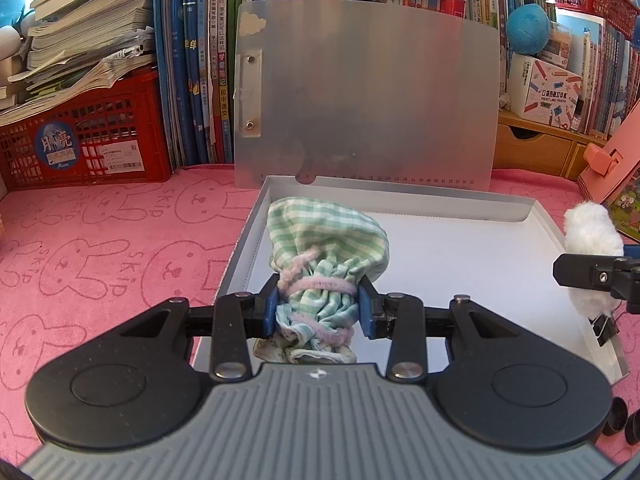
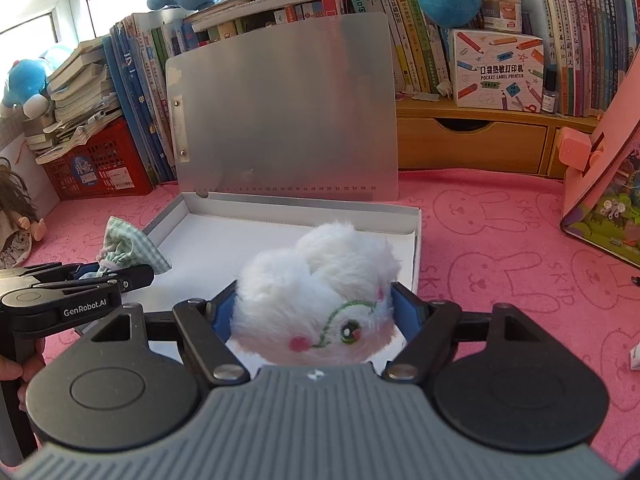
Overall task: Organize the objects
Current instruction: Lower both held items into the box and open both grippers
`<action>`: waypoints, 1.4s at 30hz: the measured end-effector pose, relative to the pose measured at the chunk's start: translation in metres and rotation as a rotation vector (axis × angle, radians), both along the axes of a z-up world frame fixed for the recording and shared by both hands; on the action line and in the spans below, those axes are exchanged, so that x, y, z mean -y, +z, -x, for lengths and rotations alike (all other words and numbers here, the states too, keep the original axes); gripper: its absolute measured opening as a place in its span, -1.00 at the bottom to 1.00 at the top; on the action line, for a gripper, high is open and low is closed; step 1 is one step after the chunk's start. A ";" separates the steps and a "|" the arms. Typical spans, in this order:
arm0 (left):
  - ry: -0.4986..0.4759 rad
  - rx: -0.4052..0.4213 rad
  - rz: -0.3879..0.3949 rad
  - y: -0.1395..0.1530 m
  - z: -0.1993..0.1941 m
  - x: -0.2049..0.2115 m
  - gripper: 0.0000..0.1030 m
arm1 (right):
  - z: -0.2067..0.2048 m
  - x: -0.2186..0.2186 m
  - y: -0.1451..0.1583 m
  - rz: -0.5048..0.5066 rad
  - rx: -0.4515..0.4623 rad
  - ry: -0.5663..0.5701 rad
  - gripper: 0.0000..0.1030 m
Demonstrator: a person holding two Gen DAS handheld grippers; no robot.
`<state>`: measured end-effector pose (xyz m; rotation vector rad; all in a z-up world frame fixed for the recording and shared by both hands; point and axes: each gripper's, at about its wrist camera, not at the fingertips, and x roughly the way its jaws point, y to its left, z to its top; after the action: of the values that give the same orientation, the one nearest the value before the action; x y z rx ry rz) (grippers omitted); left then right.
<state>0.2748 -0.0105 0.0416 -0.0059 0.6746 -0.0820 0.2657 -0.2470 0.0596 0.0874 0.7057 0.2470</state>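
Left wrist view: my left claw pinches the checked pouch by its tied neck, frame centre, over the open box. My right claw clamps the white plush, lower centre.

Both wrist views look forward, close over the open box, toward the bookshelf.

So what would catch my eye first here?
Probably the fluffy white plush toy with pink cheeks, pinched in the right gripper over the open white box. Next, the green checked drawstring pouch held by the left gripper at the box's left side, on the pink bunny-print cloth.
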 end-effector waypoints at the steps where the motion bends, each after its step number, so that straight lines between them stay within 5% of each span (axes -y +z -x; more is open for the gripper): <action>1: 0.002 -0.006 -0.002 -0.002 -0.001 0.001 -0.16 | -0.002 -0.002 -0.002 0.002 -0.006 0.002 0.49; 14: -0.004 -0.098 -0.025 -0.023 -0.016 0.002 -0.15 | -0.010 -0.013 -0.021 0.008 -0.063 0.021 0.50; 40: -0.014 -0.103 -0.042 -0.024 -0.016 0.003 -0.14 | -0.010 -0.014 -0.028 0.018 -0.077 0.027 0.56; 42: -0.017 -0.105 -0.045 -0.023 -0.015 0.003 0.01 | -0.009 -0.014 -0.027 0.018 -0.074 0.033 0.65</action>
<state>0.2896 -0.0136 0.0186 0.0393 0.7813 -0.0832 0.2746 -0.2332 0.0325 0.0682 0.7833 0.2701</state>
